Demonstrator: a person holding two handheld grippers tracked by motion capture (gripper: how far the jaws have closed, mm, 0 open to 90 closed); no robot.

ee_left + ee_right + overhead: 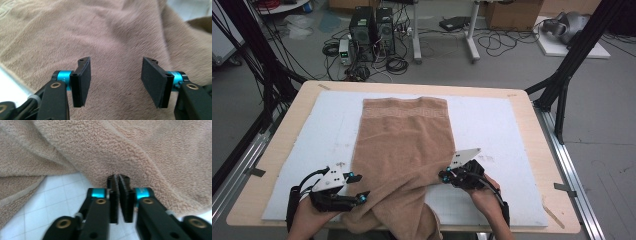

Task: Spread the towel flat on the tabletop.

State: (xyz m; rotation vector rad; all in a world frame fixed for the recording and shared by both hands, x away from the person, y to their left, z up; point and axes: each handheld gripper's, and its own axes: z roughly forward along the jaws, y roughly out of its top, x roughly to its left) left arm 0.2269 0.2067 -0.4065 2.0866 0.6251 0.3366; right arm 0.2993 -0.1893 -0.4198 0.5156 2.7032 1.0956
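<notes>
The tan terry towel (404,145) lies lengthwise on the white gridded mat (492,125), its near end bunched (soft looped pile, woven border band far end). Right gripper (118,178) is clamped on the towel's edge; left gripper (116,72) is apart above the fabric.

The left tool (362,187) has its jaws apart, while the right tool (443,175) is pinched closed.

Towel (404,135) on mat (492,120), near end apparently overhanging.
</notes>
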